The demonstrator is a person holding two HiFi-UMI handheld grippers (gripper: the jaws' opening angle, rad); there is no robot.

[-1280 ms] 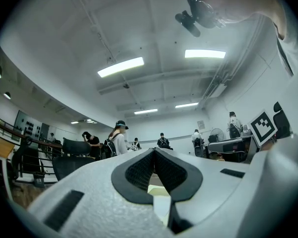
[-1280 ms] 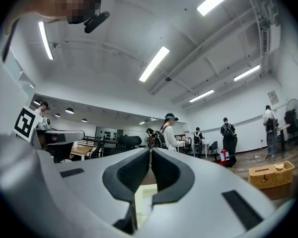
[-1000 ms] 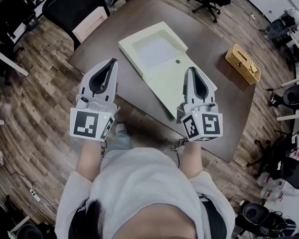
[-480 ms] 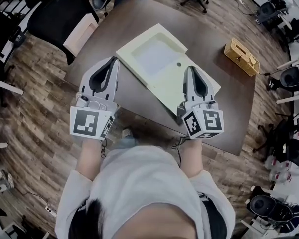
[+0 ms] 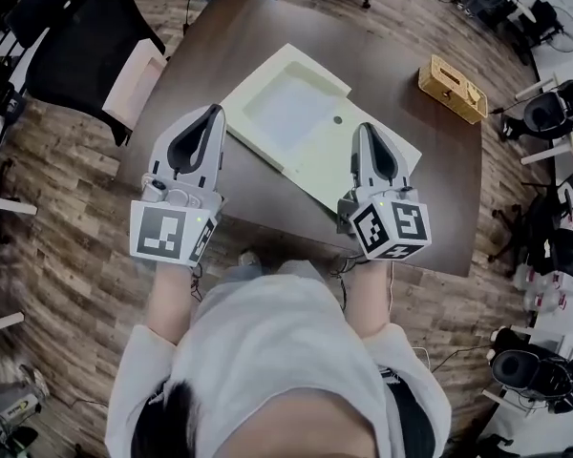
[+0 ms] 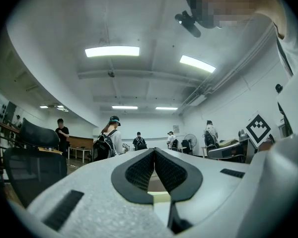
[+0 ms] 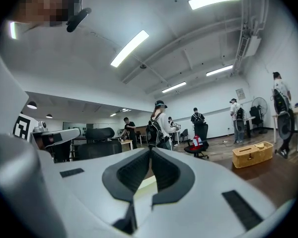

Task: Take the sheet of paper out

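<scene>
Left gripper (image 5: 216,113) and right gripper (image 5: 365,128) are both clenched shut on nothing, just as a second ago. The right one hovers over the cream folder's (image 5: 329,165) near end (the left's tip is just beside its corner). The sheet of paper (image 5: 288,113) lies inside the folder on the table (image 5: 439,160). Folder and wicker box (image 5: 451,88) have swung slightly in the head view.

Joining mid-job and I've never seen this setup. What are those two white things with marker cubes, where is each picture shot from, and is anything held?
They are hand-held grippers: a person holds the left gripper and right gripper, one per hand. The overhead picture comes from a head camera; the other two from cameras riding on each gripper, looking along its jaws. On the brown table lie a flat pale-yellow folder and a small yellow box. Both pairs of jaws are together, holding nothing.
</scene>
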